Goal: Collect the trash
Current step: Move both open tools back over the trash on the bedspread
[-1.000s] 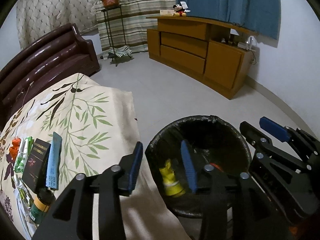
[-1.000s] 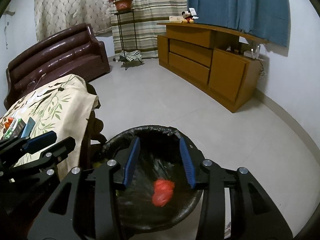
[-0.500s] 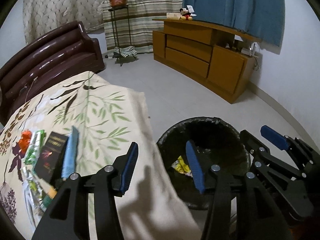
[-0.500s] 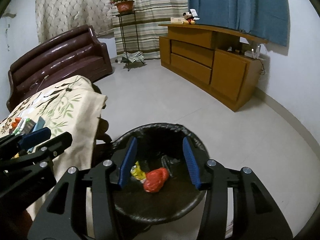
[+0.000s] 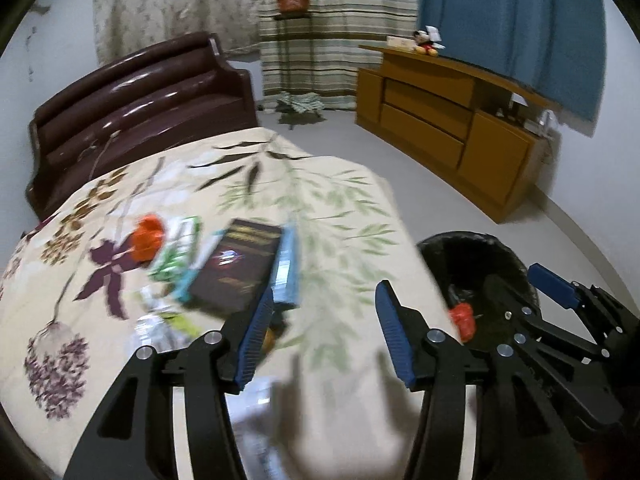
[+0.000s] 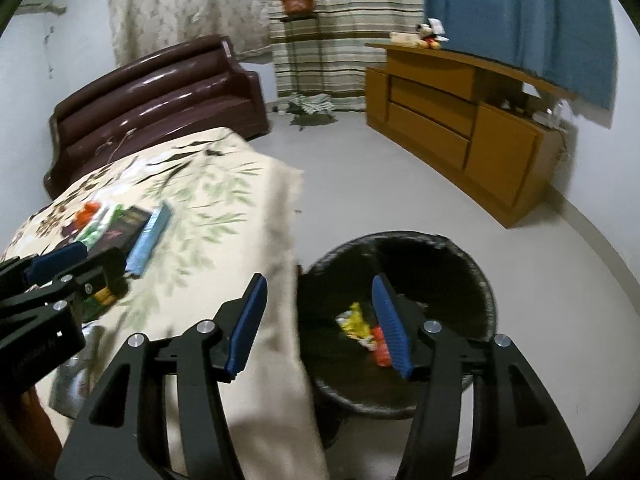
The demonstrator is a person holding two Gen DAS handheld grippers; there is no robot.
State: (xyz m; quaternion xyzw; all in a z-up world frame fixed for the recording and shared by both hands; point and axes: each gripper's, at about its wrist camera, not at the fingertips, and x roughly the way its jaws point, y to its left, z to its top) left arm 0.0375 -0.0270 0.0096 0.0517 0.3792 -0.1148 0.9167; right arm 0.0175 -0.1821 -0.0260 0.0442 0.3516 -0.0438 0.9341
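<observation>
My left gripper (image 5: 326,332) hovers over the table's floral cloth (image 5: 328,208), its jaws opening with nothing between them. Just ahead of it lie a light blue box (image 5: 286,268), a dark box (image 5: 236,268), a green-white packet (image 5: 178,248), an orange crumpled scrap (image 5: 148,236) and a clear wrapper (image 5: 156,320). My right gripper (image 6: 320,320) hangs over the cloth's edge and the black-lined bin (image 6: 476,276), jaws opening and empty. A yellow wrapper (image 6: 354,320) and red trash (image 6: 380,348) lie in the bin. The picture is blurred.
A dark brown sofa (image 5: 140,96) stands behind the table. A wooden cabinet (image 6: 460,120) lines the right wall, with a plant stand (image 6: 296,4) by the curtains. Open grey floor lies between bin and cabinet. Something silvery (image 6: 76,372) sits at the table's near edge.
Both grippers have swung left from above the bin toward the table, and both jaws stand wider. The table's items now lie right in front of the left gripper.
</observation>
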